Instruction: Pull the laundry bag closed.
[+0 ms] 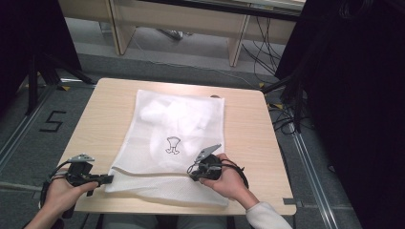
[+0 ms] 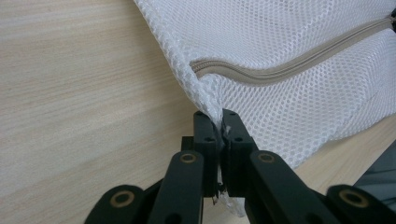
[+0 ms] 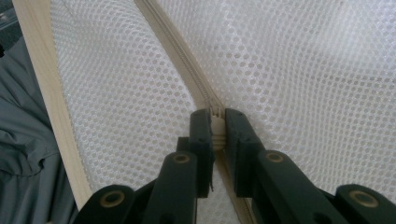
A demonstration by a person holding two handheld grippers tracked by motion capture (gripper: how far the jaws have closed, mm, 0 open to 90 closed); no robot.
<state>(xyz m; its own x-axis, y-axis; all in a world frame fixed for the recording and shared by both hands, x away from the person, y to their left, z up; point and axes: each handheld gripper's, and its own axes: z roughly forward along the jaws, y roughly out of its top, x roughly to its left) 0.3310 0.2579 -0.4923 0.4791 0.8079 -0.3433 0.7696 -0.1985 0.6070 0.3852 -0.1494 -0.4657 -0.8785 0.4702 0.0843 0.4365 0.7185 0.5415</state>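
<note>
A white mesh laundry bag (image 1: 179,138) lies flat on the wooden table (image 1: 248,129), with white cloth and a small black print inside. Its beige zipper (image 2: 299,60) runs along the near side. My left gripper (image 1: 109,179) is shut on the bag's near left corner (image 2: 212,109), pinching the mesh edge between its jaws. My right gripper (image 1: 193,171) rests on the bag near its right front part. It is shut on the zipper pull (image 3: 217,127), with the zipper track (image 3: 173,51) running away ahead of the jaws.
The table's front edge (image 3: 51,107) lies just beside the bag. Around the table are grey floor, cables (image 1: 267,43), a light wooden desk (image 1: 191,21) at the back and dark curtains (image 1: 363,95) on the right.
</note>
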